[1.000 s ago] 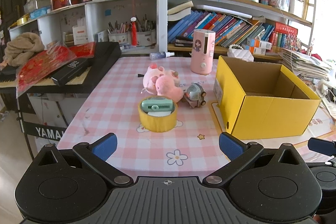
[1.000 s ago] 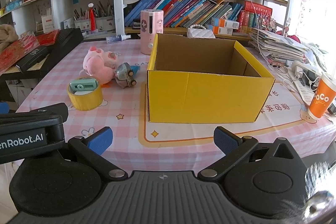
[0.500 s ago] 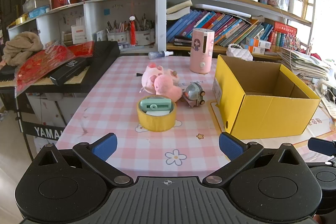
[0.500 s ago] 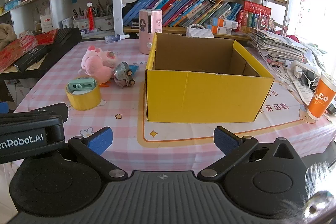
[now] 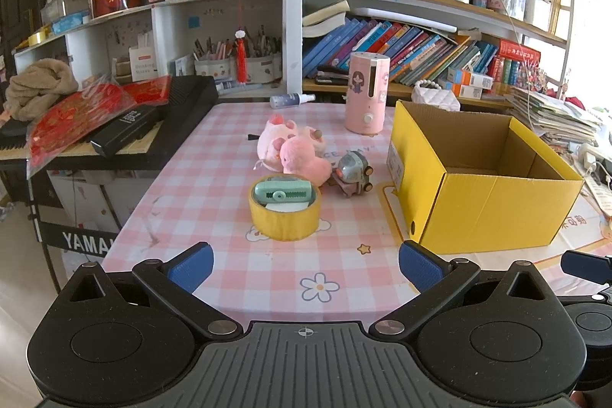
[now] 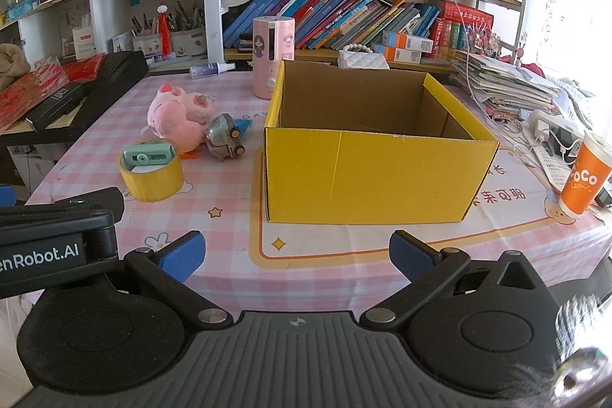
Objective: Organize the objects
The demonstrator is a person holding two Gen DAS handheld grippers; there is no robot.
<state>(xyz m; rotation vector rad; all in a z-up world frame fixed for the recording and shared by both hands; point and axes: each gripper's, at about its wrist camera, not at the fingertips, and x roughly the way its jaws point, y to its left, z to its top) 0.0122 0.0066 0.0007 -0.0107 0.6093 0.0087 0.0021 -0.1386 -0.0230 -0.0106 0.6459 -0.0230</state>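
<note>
Waiting at the near edge, both claws empty

Hovering low over the near edge of the worktop, the left claw has its blue pads spread wide with nothing between them. It faces the roll of yellow tape, which sits near and roughly centred ahead of it. Judgement: this looks like a line-up for a first pick, not a grasp in hand.

The right claw is likewise spread wide and empty. It faces the yellow box, which stands on the right half of the worktop with its top open. What shows of the inside looks bare; the floor is partly hidden by the near wall. Judgement: the box is the likely collecting place, set within reach of the loose items.

Loose items, all left of the box:
- Tape roll lies flat, hole up, nearest of the group. A mint-green tape dispenser rests across its top, so lifting the roll would carry or tip it.
- Pink plush toy lies just beyond the roll, slumped, soft, two-tone pink.
- Small grey toy car sits between plush and box, close against the plush.
- Pink cylinder stands upright at the far side, beside the box's far left corner.
- Small spray bottle lies on its side at the far edge.

Nothing appears boxed yet.
</note>
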